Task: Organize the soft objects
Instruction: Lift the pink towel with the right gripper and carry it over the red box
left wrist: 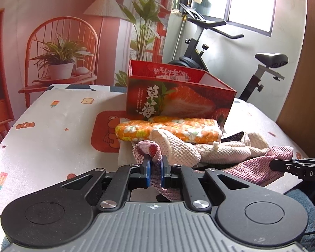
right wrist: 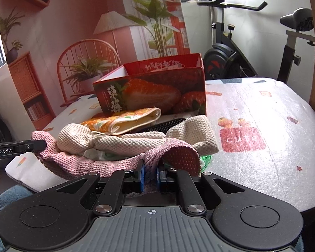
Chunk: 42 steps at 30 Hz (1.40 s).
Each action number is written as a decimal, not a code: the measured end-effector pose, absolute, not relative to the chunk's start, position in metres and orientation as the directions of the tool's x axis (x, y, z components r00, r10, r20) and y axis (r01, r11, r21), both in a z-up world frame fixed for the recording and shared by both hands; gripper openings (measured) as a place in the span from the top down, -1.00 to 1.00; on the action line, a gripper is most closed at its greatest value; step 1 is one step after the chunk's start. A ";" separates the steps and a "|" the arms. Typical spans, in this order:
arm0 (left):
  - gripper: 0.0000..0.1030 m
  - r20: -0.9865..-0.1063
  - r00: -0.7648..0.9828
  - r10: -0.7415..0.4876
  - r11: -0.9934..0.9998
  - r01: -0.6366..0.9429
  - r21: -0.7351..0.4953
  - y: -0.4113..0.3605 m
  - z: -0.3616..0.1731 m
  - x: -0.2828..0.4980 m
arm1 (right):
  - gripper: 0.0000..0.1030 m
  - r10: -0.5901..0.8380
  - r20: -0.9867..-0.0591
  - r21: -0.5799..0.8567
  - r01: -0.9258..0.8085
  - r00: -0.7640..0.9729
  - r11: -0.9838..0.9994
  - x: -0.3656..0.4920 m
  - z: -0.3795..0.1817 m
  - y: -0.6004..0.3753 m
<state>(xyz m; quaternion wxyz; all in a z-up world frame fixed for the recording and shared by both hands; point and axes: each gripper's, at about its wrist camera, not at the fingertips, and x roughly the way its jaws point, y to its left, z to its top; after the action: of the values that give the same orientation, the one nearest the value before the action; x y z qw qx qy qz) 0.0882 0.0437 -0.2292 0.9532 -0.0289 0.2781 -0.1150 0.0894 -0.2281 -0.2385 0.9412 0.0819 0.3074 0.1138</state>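
Note:
A pink knitted cloth [left wrist: 256,168] lies at the near edge of the table, stretched between both grippers. My left gripper [left wrist: 155,163] is shut on its left end. My right gripper [right wrist: 150,171] is shut on its right end [right wrist: 178,155]. A cream knitted cloth [left wrist: 178,147] lies bunched on and behind the pink one; it also shows in the right wrist view [right wrist: 124,141]. An orange flowered oven mitt [left wrist: 170,130] lies behind it, against an open red strawberry box [left wrist: 178,100]. The right gripper's body [left wrist: 298,168] shows in the left view.
The table [right wrist: 262,109] has a white patterned cover with a red "cute" patch [right wrist: 241,139]. A black mesh item [right wrist: 168,125] lies under the cloths. An exercise bike [left wrist: 220,48] stands behind the table. A blue rug [right wrist: 10,195] lies below the near edge.

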 end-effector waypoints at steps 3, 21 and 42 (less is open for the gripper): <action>0.81 -0.506 0.829 -0.237 0.972 0.197 -0.131 0.046 -0.226 0.087 | 0.82 0.265 -0.538 0.229 -0.164 0.800 0.960 0.088 -0.235 -0.229; 0.81 -0.363 0.906 -0.219 0.972 0.172 -0.158 0.055 -0.187 0.074 | 0.82 0.296 -0.441 0.225 -0.215 0.847 0.950 0.080 -0.215 -0.223; 0.81 -0.306 0.930 -0.202 0.978 0.175 -0.113 0.028 -0.139 0.177 | 0.82 0.264 -0.387 0.153 -0.221 0.883 0.963 0.206 -0.151 -0.239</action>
<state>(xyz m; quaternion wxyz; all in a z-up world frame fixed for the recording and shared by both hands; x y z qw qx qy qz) 0.1769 0.0283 -0.1388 0.9815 -0.0421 0.1601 -0.0963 0.2064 -0.2391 -0.1512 0.9690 0.0521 0.2064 0.1252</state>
